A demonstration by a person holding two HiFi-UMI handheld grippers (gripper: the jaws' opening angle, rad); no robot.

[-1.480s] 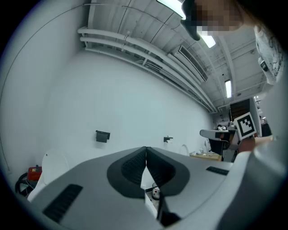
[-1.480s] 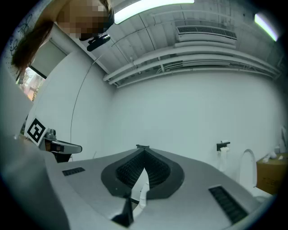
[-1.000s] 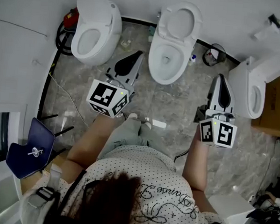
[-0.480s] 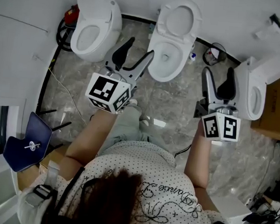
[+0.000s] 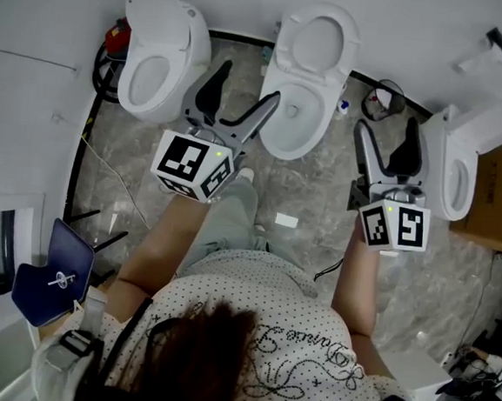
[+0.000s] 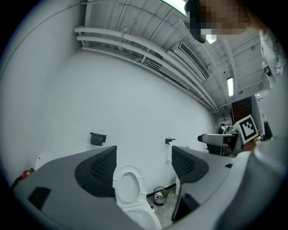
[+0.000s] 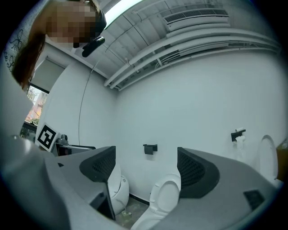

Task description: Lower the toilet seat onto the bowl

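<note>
Three white toilets stand along the wall. The middle toilet's bowl (image 5: 295, 112) is uncovered and its seat (image 5: 319, 40) stands raised against the wall; the seat (image 6: 128, 188) shows between the left jaws in the left gripper view, and the seat (image 7: 164, 197) shows again in the right gripper view. My left gripper (image 5: 244, 83) hovers level just left of that bowl. My right gripper (image 5: 386, 129) hangs between the middle toilet and the right toilet (image 5: 460, 161). Both grippers' jaws have just been opening; they stand open with nothing between them and touch no toilet.
The left toilet (image 5: 154, 60) has a red item (image 5: 117, 35) and cables beside it. A small bin (image 5: 385, 98) sits between the middle and right toilets. A cardboard box (image 5: 501, 187) stands far right, a blue chair (image 5: 53, 270) at lower left.
Both grippers went from shut to open. Both moved forward toward the toilets, the left one nearing the middle bowl.
</note>
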